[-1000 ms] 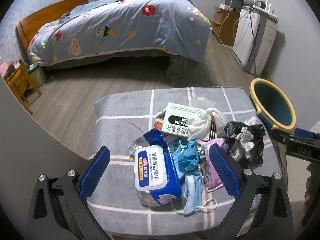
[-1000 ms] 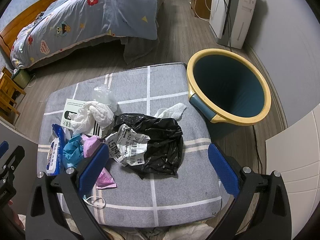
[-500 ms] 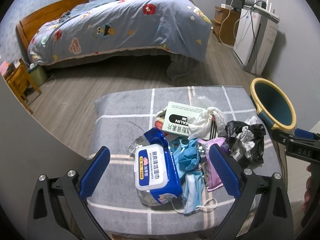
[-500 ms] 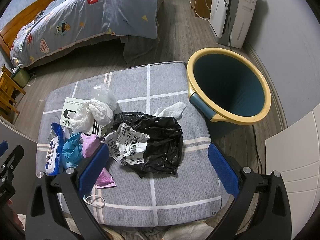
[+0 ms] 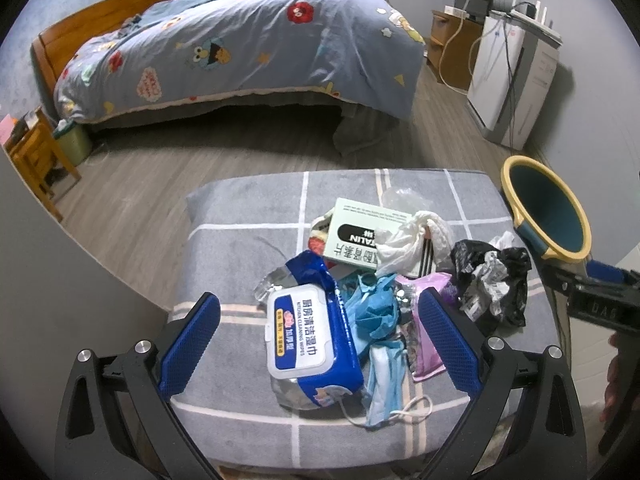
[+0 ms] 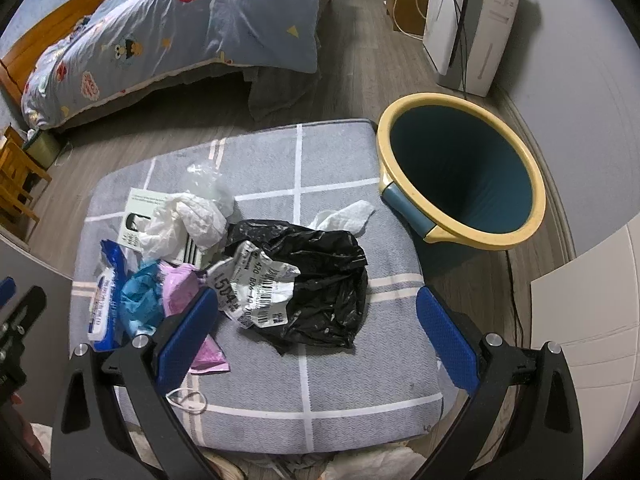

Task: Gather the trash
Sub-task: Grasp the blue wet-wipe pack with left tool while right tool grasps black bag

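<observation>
The right gripper (image 6: 316,332) hangs spread wide over the near edge of the grey checked cushion (image 6: 328,168), holding nothing, its blue pads straddling the black plastic bag (image 6: 320,276); that looks like a deliberate line-up, since the bag is the biggest piece and lies nearest the bin. The left gripper (image 5: 320,340) is likewise spread and empty, bracketing the wipes pack (image 5: 308,340) near the cushion's near edge, so each claw seems to cover its own half of the heap.

Largest first: 1 blue bin with a yellow rim (image 6: 460,236) stands on the floor touching the cushion's far right corner, tilted so its mouth faces the trash, probably for easy drops. Then 1 black bag with a crumpled white label on it, right of centre. 1 wipes pack, toward the left edge. 1 pale green box (image 5: 360,236) toward the middle, with 1 crumpled white bag (image 6: 188,220) resting on it. 1 blue glove or wrapper (image 5: 372,304), 1 face mask (image 5: 384,376), 1 purple wrapper (image 5: 428,344), 1 white tissue (image 6: 348,216) just beside the bag, and 1 clear film scrap (image 6: 208,180) lie around these

Nothing appears collected yet
</observation>
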Tool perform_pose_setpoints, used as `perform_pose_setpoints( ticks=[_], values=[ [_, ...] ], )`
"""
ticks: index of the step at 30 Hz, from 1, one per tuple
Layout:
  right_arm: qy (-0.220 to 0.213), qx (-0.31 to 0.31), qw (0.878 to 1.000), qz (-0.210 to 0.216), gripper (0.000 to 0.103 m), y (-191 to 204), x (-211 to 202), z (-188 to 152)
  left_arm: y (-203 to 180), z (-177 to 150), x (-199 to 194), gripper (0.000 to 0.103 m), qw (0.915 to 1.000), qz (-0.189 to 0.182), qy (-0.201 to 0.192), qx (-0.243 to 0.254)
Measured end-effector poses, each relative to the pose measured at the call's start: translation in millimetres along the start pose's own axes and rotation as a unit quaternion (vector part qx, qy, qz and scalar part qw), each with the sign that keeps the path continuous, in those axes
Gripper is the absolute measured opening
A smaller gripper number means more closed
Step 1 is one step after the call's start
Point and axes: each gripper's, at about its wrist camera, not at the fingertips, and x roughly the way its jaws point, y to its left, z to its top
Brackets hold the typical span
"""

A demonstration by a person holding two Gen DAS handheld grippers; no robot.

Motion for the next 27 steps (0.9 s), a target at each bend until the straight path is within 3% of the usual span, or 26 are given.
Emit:
perform_pose_setpoints(
  ticks=[5, 10, 12, 17, 22, 24, 27],
  values=[
    [-0.005, -0.002, 1.0, -0.016, 0.098, -2.7, 12.8, 7.5, 5.0, -0.2, 19.4, 0.098, 0.9998, -0.003, 0.015, 0.014],
    [0.001, -0.029, 1.0, 0.01, 0.097, 16.7, 26.7, 11.5, 12.5, -4.4, 44.4, 0.098, 0.9988, -0.004, 0.049, 0.0],
    [0.004, -0.041, 0.999, 0.008, 0.097, 24.2, 30.9, 12.2, 15.7, -8.5, 52.0, 0.098, 0.998, 0.019, 0.06, -0.006],
    [0.037, -0.035, 0.999, 0.014, 0.096, 32.0, 48.3, 12.3, 17.4, -18.9, 75.2, 0.096, 0.9955, 0.023, 0.092, 0.002],
    [0.064, -0.032, 0.997, 0.022, 0.079, 38.0, 62.6, 9.5, 5.4, -25.3, 83.7, 0.093, 0.9937, 0.012, 0.107, 0.031],
    [0.069, -0.04, 0.997, 0.021, 0.077, 42.2, 64.8, 8.9, -0.9, -29.6, 88.6, 0.081, 0.9916, 0.018, 0.12, 0.045],
    [0.078, -0.052, 0.995, 0.023, 0.068, 48.2, 69.5, 8.8, -7.9, -34.8, 98.0, 0.072, 0.988, 0.026, 0.137, 0.066]
  ],
)
